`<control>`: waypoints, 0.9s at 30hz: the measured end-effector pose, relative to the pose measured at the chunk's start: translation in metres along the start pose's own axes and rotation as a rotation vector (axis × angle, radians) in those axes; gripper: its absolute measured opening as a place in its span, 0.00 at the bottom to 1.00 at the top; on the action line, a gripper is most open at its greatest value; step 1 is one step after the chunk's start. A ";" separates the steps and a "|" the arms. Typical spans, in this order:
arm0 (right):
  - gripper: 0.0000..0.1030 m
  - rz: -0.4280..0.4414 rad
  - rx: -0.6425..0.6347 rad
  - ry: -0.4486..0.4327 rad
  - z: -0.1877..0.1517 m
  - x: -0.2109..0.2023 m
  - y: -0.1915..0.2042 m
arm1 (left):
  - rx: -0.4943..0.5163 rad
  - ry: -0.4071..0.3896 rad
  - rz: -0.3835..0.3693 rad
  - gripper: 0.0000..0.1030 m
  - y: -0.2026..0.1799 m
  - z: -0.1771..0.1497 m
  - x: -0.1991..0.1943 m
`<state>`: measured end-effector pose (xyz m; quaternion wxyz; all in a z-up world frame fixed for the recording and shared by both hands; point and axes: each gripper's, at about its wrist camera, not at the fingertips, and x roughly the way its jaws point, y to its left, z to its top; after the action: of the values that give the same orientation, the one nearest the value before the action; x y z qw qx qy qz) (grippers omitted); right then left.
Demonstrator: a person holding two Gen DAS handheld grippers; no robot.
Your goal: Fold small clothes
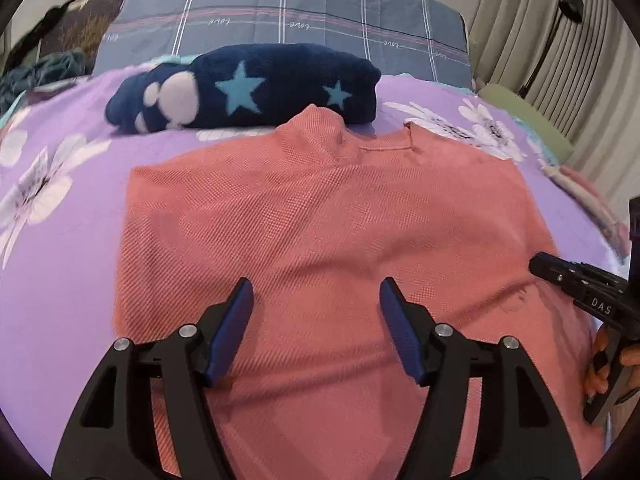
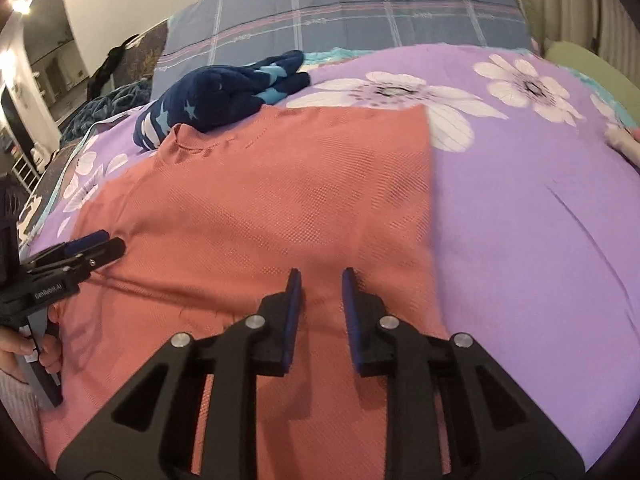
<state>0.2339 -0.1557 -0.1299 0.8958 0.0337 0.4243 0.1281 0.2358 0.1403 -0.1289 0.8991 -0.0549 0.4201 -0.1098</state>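
A salmon-pink knit top (image 1: 320, 220) (image 2: 260, 200) lies flat on the purple flowered bedspread (image 1: 60, 240) (image 2: 540, 220), its collar at the far end and its side edges straight. My left gripper (image 1: 316, 286) hovers over the near part of the top, jaws wide open with nothing between them. My right gripper (image 2: 321, 274) is above the top near its right edge, jaws a narrow gap apart and no cloth pinched. Each gripper also shows in the other's view: the right gripper (image 1: 538, 266) at the right edge, the left gripper (image 2: 108, 242) at the left.
A folded navy fleece garment with blue stars (image 1: 256, 84) (image 2: 224, 88) lies just past the collar. Behind it is a grey plaid pillow (image 1: 288, 12). Curtains (image 1: 560, 40) hang at the right. A pink-white cloth (image 1: 592, 196) lies at the bed's right edge. A person's hands hold the grippers.
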 end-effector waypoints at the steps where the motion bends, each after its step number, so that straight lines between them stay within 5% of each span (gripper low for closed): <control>1: 0.31 -0.010 -0.015 0.001 -0.003 -0.009 0.001 | 0.014 0.001 -0.002 0.65 0.000 -0.005 -0.009; 5: 0.41 -0.050 -0.117 -0.045 -0.037 -0.060 -0.006 | 0.074 0.032 0.009 0.65 0.006 -0.053 -0.058; 13: 0.34 0.085 0.046 0.011 -0.106 -0.108 -0.047 | 0.013 0.080 -0.014 0.65 0.035 -0.129 -0.115; 22: 0.29 0.189 0.145 0.048 -0.169 -0.144 -0.059 | 0.058 0.065 -0.162 0.65 0.011 -0.188 -0.150; 27: 0.29 0.274 0.194 0.073 -0.197 -0.165 -0.067 | 0.048 0.064 -0.220 0.44 0.011 -0.209 -0.169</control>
<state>-0.0041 -0.2722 -0.1428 0.8463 0.1731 0.4585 0.2087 -0.0279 0.1907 -0.1394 0.8688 -0.0755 0.4371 -0.2198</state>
